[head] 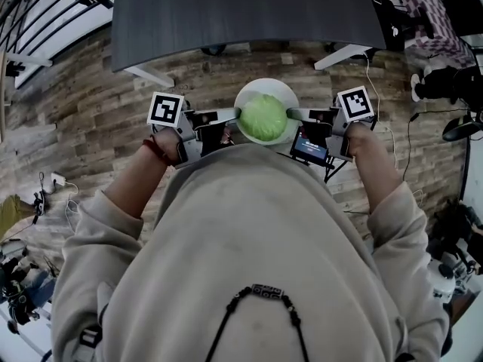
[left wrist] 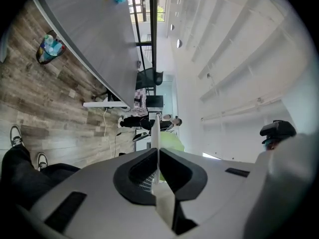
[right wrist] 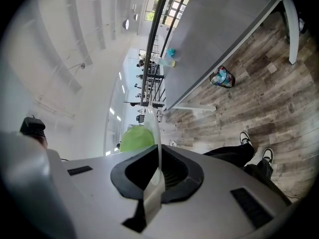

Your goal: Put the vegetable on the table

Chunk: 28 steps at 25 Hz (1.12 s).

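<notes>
Above the wood-plank floor (head: 90, 127), a round white plate (head: 260, 89) was held level in the air in front of the person's beige sweatshirt (head: 256, 247). On the plate sat a pale green, round head of cabbage (head: 263, 118), covering most of it and leaving bare rim showing mainly toward 12 o'clock.

At 9 o'clock of the plate, the left gripper (head: 237, 115) had its fingers clenched on the rim. Its own view showed the thin white edge running straight between the closed dark pads, with the cabbage just beyond. At 3 o'clock, the right gripper (head: 290, 114) was grasping the opposite rim in the same way, the plate's edge pinched between its fingers.

Both grippers pointed inward toward each other, their cubes with square markers outboard at 9 and 3 o'clock.

Toward 12 o'clock, apart from the plate, stood the dark grey bench (head: 249, 10). The cabbage was not on it. A clear plastic bottle (right wrist: 163, 60) sat near the bench's far edge.
</notes>
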Tool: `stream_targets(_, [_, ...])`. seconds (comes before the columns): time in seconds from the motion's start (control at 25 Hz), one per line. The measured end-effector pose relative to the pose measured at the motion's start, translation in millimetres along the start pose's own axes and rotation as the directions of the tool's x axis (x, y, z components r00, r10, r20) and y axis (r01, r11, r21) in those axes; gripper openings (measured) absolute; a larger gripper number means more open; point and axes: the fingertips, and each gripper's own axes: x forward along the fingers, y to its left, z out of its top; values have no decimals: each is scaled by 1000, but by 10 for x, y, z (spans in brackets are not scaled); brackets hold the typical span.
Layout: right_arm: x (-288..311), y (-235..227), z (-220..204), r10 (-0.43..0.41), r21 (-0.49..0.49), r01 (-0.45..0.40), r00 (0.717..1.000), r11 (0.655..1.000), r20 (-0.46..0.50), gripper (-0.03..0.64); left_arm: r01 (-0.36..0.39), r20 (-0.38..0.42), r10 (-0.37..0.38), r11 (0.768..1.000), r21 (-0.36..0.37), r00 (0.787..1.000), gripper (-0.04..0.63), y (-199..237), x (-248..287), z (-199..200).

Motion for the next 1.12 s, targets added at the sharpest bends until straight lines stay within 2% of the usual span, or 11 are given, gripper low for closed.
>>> stream_targets(0.2, [253, 133, 159, 17, -3, -17, 1000, 1000, -13, 26, -16, 10, 16, 1000, 19, 1000, 21, -38, -252, 172])
stream_targets(0.4, [643, 265, 532, 1, -1, -1, 999, 1000, -41, 26, -1, 45, 1, 1000, 10, 999, 21, -87, -636, 547])
stream_targets(0.6, [712, 284, 496, -11, -31, 9, 998, 999, -67, 26, 6, 80, -6, 1000, 4, 997, 21, -77, -716, 479])
stream_targets(0.84, [829, 285, 607, 3, -12, -5, 994, 1000, -113, 26, -8, 128, 7, 1000, 7, 992, 21, -16, -810, 574])
stream_targets(1.12, [876, 262, 687, -7, -67, -5, 986, 998, -169, 26, -8, 203, 5, 1000, 13, 979, 21, -8, -843, 567])
